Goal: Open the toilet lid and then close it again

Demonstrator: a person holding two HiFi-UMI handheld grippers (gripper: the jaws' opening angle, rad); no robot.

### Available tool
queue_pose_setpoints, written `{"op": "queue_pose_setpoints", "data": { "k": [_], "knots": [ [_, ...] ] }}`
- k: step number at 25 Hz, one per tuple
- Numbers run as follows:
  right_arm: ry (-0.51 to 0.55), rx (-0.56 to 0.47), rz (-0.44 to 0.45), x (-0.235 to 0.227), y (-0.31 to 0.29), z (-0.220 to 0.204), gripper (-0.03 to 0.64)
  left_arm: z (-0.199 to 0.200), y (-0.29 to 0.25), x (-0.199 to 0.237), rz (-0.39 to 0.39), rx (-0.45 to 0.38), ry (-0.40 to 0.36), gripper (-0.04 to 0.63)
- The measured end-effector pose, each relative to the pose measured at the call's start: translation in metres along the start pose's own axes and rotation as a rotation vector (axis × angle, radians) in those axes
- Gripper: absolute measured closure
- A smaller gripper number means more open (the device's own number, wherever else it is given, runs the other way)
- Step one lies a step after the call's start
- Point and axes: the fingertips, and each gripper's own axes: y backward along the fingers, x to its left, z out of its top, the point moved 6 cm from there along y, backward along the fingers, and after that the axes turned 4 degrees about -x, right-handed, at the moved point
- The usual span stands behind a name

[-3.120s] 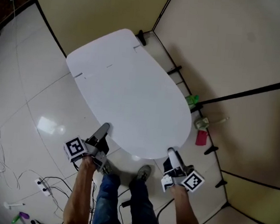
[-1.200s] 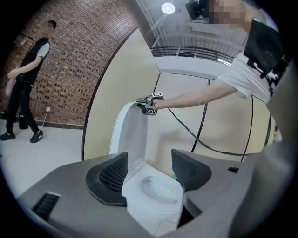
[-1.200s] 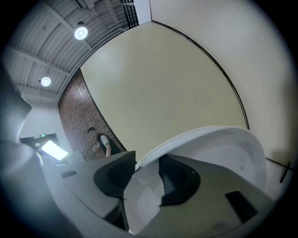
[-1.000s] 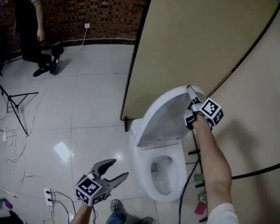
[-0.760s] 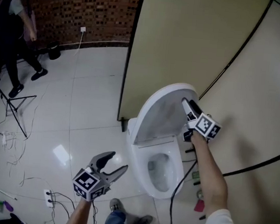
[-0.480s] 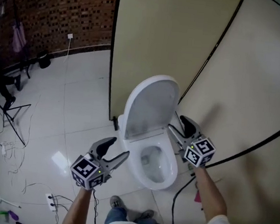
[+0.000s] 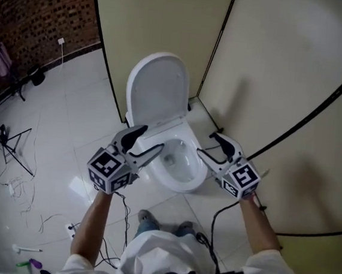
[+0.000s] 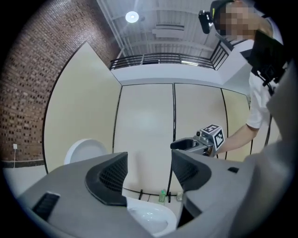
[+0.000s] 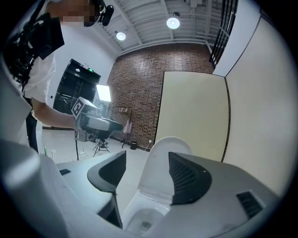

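The white toilet's lid (image 7: 157, 90) stands upright against the cream partition, and the bowl (image 7: 177, 163) lies uncovered below it. My left gripper (image 7: 148, 140) hovers open at the bowl's left side, nothing between its fingers. My right gripper (image 7: 209, 145) hovers open at the bowl's right side, also with nothing in it and clear of the lid. In the left gripper view the lid (image 8: 86, 149) shows left of the jaws, the bowl (image 8: 149, 218) below them, and the right gripper (image 8: 195, 144) beyond. The right gripper view shows the lid (image 9: 160, 155) between its jaws, at a distance.
Cream partition walls (image 7: 274, 65) enclose the toilet at the back and right. Small bottles (image 8: 162, 195) stand at the partition's foot. Cables (image 7: 16, 185) and a tripod stand (image 7: 5, 141) lie on the tiled floor at the left, before a brick wall (image 7: 32, 11).
The lid has gone from flat to upright. My right gripper let go of its top edge and drew back beside the bowl. My left gripper rose toward the bowl's left side.
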Motion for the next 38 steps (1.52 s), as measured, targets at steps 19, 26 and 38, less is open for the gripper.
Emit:
{"op": "queue_pose_setpoints", "data": {
  "k": [19, 26, 38],
  "knots": [
    [0.023, -0.031, 0.053, 0.006, 0.045, -0.031, 0.334, -0.036, -0.031, -0.075, 0.016, 0.062, -0.018, 0.307],
    [0.084, -0.04, 0.051, 0.003, 0.057, -0.027, 0.334, -0.03, -0.03, -0.077, 0.028, 0.066, -0.02, 0.307],
    [0.094, -0.015, -0.082, 0.009, 0.093, -0.044, 0.334, -0.049, -0.022, -0.011, 0.061, 0.125, 0.007, 0.307]
  ]
}}
